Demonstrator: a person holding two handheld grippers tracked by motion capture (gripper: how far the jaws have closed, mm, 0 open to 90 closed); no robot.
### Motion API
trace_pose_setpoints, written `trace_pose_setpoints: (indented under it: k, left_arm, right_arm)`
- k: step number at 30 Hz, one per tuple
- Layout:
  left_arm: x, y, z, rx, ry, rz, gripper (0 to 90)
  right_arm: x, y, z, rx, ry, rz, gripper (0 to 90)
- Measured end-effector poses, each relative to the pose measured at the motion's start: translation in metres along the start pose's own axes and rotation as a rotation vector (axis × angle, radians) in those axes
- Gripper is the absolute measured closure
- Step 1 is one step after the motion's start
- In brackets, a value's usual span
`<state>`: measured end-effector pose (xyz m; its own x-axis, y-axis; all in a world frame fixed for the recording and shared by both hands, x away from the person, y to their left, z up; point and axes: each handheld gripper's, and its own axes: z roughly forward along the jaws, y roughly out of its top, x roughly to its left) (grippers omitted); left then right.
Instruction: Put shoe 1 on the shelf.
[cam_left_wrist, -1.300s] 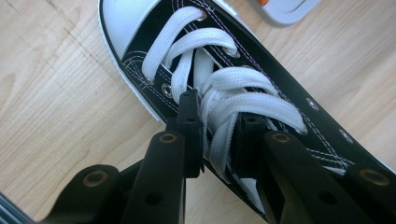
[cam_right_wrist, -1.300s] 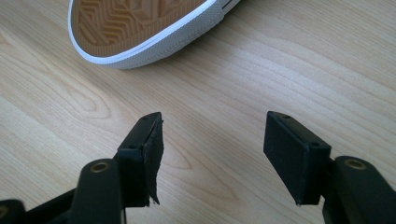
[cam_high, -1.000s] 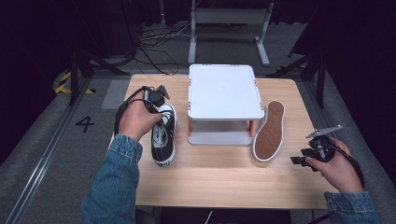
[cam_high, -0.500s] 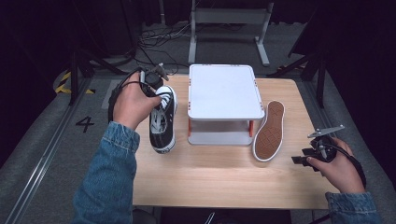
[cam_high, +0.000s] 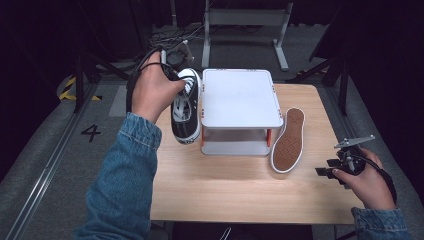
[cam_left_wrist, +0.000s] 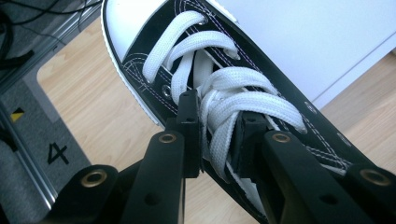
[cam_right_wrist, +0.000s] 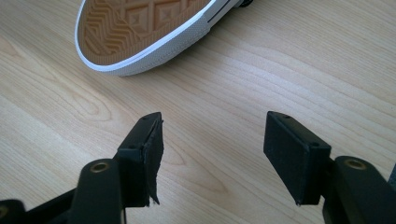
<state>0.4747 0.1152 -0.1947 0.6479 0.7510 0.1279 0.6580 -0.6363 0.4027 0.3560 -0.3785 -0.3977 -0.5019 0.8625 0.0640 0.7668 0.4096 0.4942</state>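
Observation:
A black sneaker (cam_high: 186, 107) with white laces and a white toe cap hangs in the air left of the white shelf stand (cam_high: 239, 97). My left gripper (cam_left_wrist: 217, 140) is shut on its laces and tongue (cam_left_wrist: 224, 126), and the shoe (cam_left_wrist: 205, 93) tilts toe-up above the table. The second sneaker (cam_high: 289, 140) lies on its side right of the stand, its brown sole (cam_right_wrist: 135, 25) facing me. My right gripper (cam_high: 334, 168) rests low near the table's right edge, its jaws (cam_right_wrist: 215, 144) open with bare wood between them.
The wooden table (cam_high: 225, 192) has free room along its front. The white stand has a lower shelf (cam_high: 235, 147) under its flat top. Beyond the table's left side lie grey floor with a "4" mark (cam_high: 91, 132), rails and cables.
My left hand has lifted the black sneaker off the table and carried it up and slightly away beside the stand. The right gripper has stayed where it was.

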Motion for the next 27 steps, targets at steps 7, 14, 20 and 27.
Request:
trace_pose_setpoints:
  k: [7, 14, 20, 27]
  left_arm:
    - [-0.011, 0.027, 0.011, -0.016, -0.013, 0.014, 77.0]
    - [-0.023, 0.060, 0.028, -0.026, -0.003, 0.039, 77.0]
    - [-0.038, 0.084, 0.047, -0.016, 0.038, 0.072, 77.0]
    - [-0.048, 0.107, 0.068, -0.024, 0.063, 0.071, 77.0]
  right_arm:
    - [0.000, 0.001, -0.002, -0.011, 0.008, -0.001, 38.7]
    - [-0.001, 0.002, -0.002, -0.020, 0.014, -0.007, 38.7]
    - [-0.003, 0.002, -0.005, -0.031, 0.018, -0.004, 38.7]
    - [-0.005, 0.001, -0.008, -0.040, 0.018, 0.003, 38.7]
